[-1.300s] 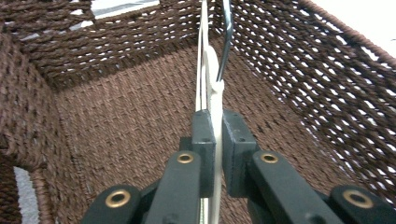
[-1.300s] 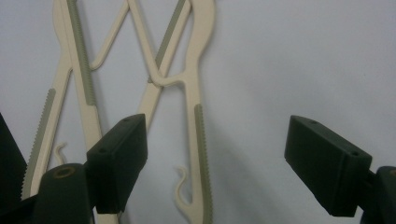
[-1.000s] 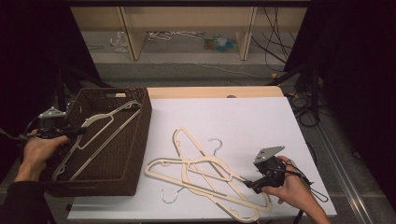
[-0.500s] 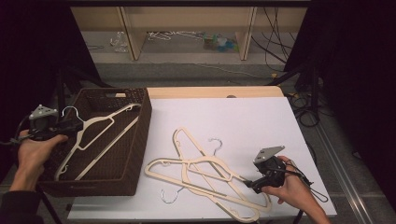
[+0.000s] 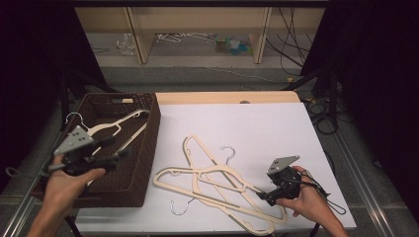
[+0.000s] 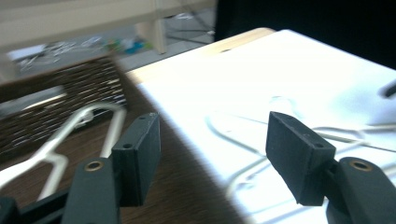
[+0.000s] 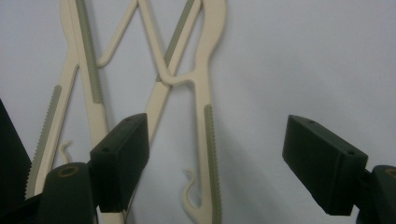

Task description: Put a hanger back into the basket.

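White sheeting covers the big rectangular table top [image 5: 267, 123], with a strip of bare pale wood along its far edge. Dark brown woven wicker makes up my rectangular basket [image 5: 143, 163], which stands on the table's left end. One cream plastic hanger with a silver wire hook [image 5: 111, 127] lies inside it, hook toward the far left corner, body slanting toward the near side; I can make out nothing else in there.

On the white sheet, right of the basket and toward the near edge, lies a crossed pile of cream plastic hangers with grey ribbed grips [image 5: 212, 180], their silver hooks poking out far and near.

My left gripper [image 5: 121, 154] hangs over the basket's near part, jaws pointing right toward the pile. Those jaws have just been opening and now stand released, with nothing between them; the basket hanger [image 6: 74, 133] lies beyond them.

My right gripper [image 5: 261, 195] sits low at the pile's right end, jaws spread wide and unclenched over the hanger arms [image 7: 205, 93], pads pressing on nothing.
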A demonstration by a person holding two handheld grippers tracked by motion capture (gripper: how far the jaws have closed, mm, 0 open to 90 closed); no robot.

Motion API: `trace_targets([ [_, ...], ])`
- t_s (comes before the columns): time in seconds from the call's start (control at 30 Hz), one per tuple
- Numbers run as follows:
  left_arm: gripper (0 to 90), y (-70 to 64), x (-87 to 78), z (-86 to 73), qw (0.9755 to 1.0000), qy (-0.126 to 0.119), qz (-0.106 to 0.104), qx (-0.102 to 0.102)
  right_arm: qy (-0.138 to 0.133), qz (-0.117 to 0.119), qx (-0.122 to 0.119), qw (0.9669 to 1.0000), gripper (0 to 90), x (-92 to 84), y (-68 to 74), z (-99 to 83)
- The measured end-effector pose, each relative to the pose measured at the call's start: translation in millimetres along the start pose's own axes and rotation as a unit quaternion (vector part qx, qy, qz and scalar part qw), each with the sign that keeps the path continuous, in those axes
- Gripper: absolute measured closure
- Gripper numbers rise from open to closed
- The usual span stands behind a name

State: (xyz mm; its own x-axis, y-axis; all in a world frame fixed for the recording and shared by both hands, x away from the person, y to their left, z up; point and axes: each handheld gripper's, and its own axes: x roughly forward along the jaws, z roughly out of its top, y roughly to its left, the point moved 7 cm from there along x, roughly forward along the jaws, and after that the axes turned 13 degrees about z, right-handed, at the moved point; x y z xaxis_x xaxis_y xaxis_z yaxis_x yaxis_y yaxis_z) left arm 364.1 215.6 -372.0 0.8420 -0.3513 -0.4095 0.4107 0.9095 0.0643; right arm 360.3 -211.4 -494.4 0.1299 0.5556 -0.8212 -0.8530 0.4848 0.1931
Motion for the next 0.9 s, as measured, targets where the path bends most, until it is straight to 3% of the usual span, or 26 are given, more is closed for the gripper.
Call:
trace_targets([
  [0.03, 35.2, -8.5, 0.0, -0.5, 1.0, -0.002, -0.007, 0.003, -0.001, 0.0, -0.011, 0.9999, 23.9, 1.1, -1.2, 0.1],
  [0.1, 34.3, -41.8, 2.4, -4.7, 0.999, -0.004, -0.044, 0.012, 0.003, 0.002, -0.006, 1.0, 24.5, 3.2, 0.4, -0.2],
  [0.13, 34.1, -41.8, 2.4, -4.7, 0.999, -0.004, -0.044, 0.012, 0.003, 0.002, -0.006, 1.0, 24.5, 3.2, 0.4, -0.2],
  [0.3, 33.0, -85.6, 10.6, -17.4, 0.9956, 0.001, -0.084, 0.042, 0.001, 0.003, -0.016, 0.9999, 25.0, 7.0, 1.1, -0.5],
  [0.53, 30.4, -118.1, 20.0, -43.4, 0.9919, 0.012, -0.113, 0.055, 0.01, 0.006, -0.015, 0.9998, 25.1, 9.0, 2.5, -1.7],
  [0.63, 26.9, -129.5, 21.8, -55.0, 0.9879, 0.013, -0.139, 0.068, 0.01, 0.005, -0.016, 0.9998, 25.1, 12.0, 2.7, -1.0],
  [0.77, 22.7, -140.3, 24.6, -70.7, 0.9868, 0.02, -0.148, 0.062, 0.015, 0.008, -0.02, 0.9996, 25.1, 14.8, 2.8, -1.1],
  [0.9, 21.8, -142.1, 26.3, -74.8, 0.9869, 0.017, -0.146, 0.065, 0.021, 0.009, -0.018, 0.9996, 25.1, 16.0, 2.9, -1.3],
])
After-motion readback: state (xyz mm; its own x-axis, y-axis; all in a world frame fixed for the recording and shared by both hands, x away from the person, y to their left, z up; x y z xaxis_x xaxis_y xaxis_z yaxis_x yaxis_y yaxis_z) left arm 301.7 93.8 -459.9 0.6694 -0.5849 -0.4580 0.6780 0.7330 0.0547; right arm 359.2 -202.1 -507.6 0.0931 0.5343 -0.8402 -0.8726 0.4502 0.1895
